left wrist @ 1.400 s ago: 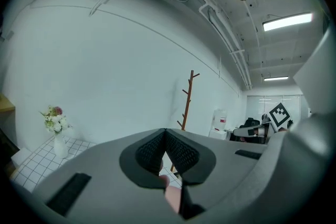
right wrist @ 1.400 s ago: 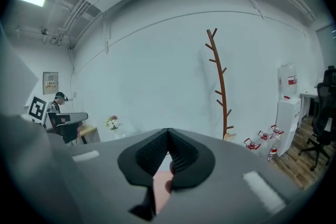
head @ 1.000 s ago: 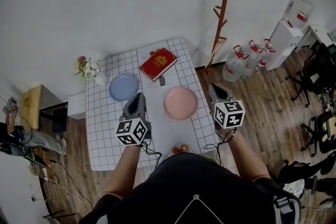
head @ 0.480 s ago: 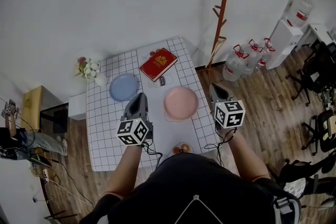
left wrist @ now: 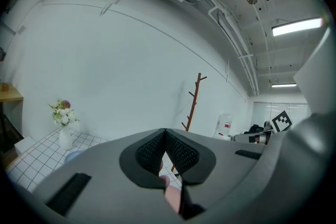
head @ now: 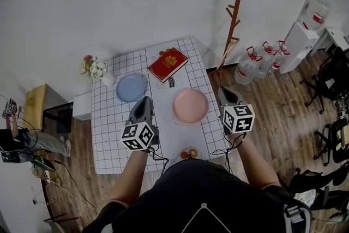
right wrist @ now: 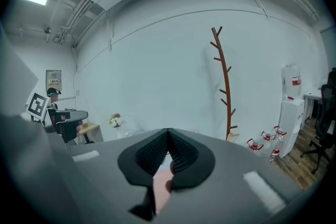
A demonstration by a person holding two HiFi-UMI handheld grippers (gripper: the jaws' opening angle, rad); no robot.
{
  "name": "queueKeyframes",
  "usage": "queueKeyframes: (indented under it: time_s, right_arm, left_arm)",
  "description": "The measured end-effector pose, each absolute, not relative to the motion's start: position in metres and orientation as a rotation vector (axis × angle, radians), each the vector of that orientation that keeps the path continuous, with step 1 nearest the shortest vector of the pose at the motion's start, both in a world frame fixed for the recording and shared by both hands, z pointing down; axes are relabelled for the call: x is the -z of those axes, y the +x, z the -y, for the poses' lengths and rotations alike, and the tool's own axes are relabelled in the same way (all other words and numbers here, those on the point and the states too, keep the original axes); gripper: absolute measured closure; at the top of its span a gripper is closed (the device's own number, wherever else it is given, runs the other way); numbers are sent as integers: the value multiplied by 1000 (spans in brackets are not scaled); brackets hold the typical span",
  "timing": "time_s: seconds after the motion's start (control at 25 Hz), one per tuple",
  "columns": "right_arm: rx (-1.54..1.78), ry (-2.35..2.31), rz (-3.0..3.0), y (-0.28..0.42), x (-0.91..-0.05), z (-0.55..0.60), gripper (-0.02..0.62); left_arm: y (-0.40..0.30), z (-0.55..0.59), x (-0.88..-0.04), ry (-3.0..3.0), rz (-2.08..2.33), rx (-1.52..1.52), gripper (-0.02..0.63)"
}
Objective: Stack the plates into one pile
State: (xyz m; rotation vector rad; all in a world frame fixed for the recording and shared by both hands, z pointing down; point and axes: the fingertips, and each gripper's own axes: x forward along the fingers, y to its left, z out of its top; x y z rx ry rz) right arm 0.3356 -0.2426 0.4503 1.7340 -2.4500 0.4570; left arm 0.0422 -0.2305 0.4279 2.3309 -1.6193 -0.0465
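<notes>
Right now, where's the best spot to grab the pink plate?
Probably the rim on its right side: the pink plate lies flat on the table, so only the rim can be pinched, and the right gripper is beside that edge.

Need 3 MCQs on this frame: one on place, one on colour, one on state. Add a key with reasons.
1. Where does the red book lie?
A. under a chair
B. on the table, at its far part
C. on the floor

2. What colour is the plate nearest the flower vase?
A. blue
B. green
C. black

3. How do the left gripper and right gripper stand?
A. wide open
B. clamped on a plate
C. shut, empty

Key:
1 B, it lies beyond the blue plate and pink plate.
2 A, the blue plate sits beside the vase.
3 C, pads meet, nothing clamped.
</notes>
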Motion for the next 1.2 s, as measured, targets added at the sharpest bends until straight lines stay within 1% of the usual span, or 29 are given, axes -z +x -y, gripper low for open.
queueKeyframes:
  time_s: [0.24, 0.68, 1.0, 1.2]
  right_arm:
    - [-471, 1627, 2503, 311, -461, 259, 591]
    - [-489, 1243, 2690, 206, -471, 270, 591]
    - [-484, 1004, 2762, 140, -481, 250, 591]
    - [-476, 959, 2775, 114, -477, 243, 591]
  left_arm:
    - [18, 218, -432, 2247, 1724, 43, 611]
    - [-67, 140, -437, 1956, 2048, 34, 611]
    - [-108, 70, -440, 1760, 2217, 57, 611]
    - [-129, 60, -441, 1726, 2250, 69, 611]
